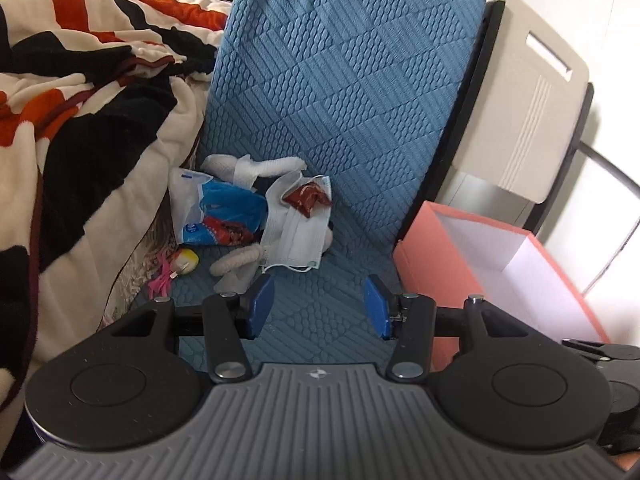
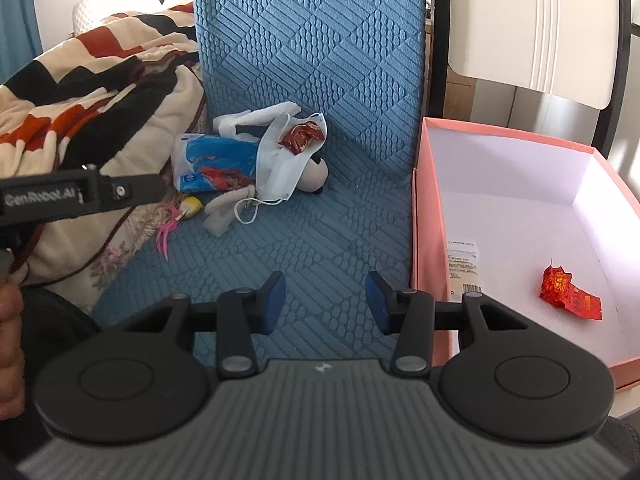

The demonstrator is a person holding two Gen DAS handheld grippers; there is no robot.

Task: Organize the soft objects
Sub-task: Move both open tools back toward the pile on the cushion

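A heap of soft things lies on the blue quilted cover point(image 1: 340, 100) point(image 2: 320, 60): a white face mask point(image 1: 298, 236) point(image 2: 286, 166), a dark red wrapper point(image 1: 306, 196) point(image 2: 300, 134) on top of it, a blue tissue pack point(image 1: 220, 212) point(image 2: 214, 164), white cloth point(image 1: 248, 166) point(image 2: 256, 118), a beige sock point(image 1: 236, 262) point(image 2: 224, 206) and a black-and-white plush point(image 2: 316, 172). My left gripper point(image 1: 320, 308) hovers open just short of the heap, nothing between its pads. My right gripper point(image 2: 326, 300) stands open over bare cover, beside the pink box point(image 2: 430, 220) point(image 1: 436, 264), which holds a bright red wrapper point(image 2: 570, 292).
A cream, black and orange blanket point(image 1: 80, 120) point(image 2: 100, 92) is piled on the left. A small yellow toy with pink strands point(image 1: 180, 266) point(image 2: 184, 210) lies at its edge. A beige chair back point(image 1: 528, 112) point(image 2: 536, 24) stands behind the box. The left gripper's body point(image 2: 80, 196) and a hand point(image 2: 10, 340) show in the right wrist view.
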